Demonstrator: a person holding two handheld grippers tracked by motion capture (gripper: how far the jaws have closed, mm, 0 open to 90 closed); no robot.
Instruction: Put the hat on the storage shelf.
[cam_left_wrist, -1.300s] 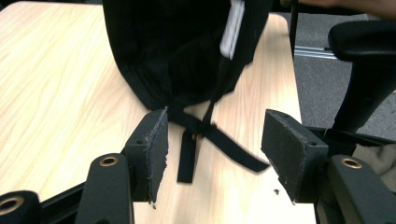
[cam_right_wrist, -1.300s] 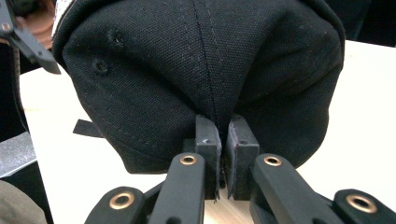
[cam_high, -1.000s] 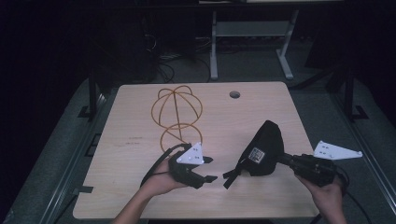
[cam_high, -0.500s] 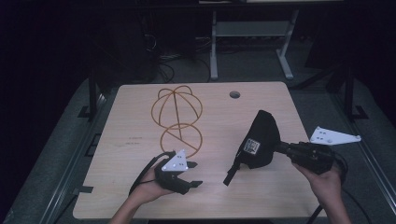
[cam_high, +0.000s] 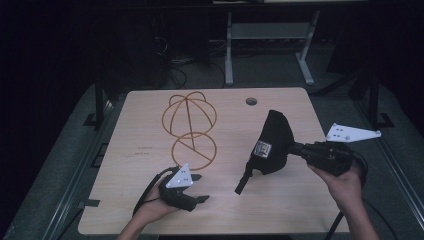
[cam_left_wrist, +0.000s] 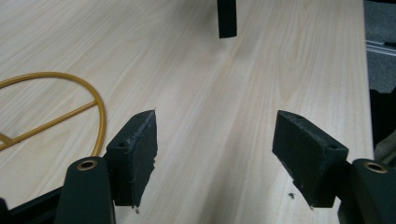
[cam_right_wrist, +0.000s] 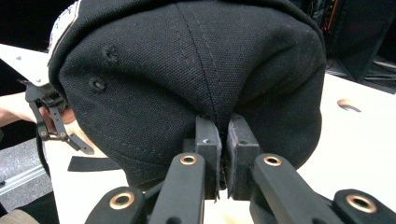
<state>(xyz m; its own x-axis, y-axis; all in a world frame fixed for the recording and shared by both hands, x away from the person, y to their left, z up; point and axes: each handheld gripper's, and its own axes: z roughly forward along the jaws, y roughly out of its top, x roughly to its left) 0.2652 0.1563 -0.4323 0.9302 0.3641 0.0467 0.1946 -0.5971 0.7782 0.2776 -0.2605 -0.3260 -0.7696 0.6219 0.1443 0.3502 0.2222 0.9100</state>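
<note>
You are holding the cap (cam_high: 272, 142) up off the table (cam_high: 300, 200) with your right gripper (cam_high: 295, 148), out to the right of the gold wire stand (cam_high: 189, 131). Its jaws are clenching a fold of the crown cloth along a seam, as the right gripper view shows (cam_right_wrist: 223, 140), and the strap (cam_high: 243, 182) is dangling below the cap toward the tabletop.

Your left gripper (cam_high: 196, 192) is resting low near the front edge, and its jaws have just been opening; in the left gripper view they are standing apart (cam_left_wrist: 215, 154) with nothing between them, only bare wood, part of the stand's ring (cam_left_wrist: 70, 107) off to one side and the strap end (cam_left_wrist: 227, 18) hanging farther ahead.

The cap is looking light and soft: cotton-like cloth that is folding where you are pinching it, so it is likely sagging and swinging rather than keeping its shape. Nothing about it seems fragile, and woven cloth is giving the pads good grip, so slipping is a small worry. The one-point pinch is leaving the opening limp, though. If you are meaning to seat it over the stand's dome, I judge you are better off taking a second hold with the left jaws on the rim or brim, opposite the right grip, so the opening is spreading. Avoid grabbing the loose strap; it is giving you no control over the crown.
</note>
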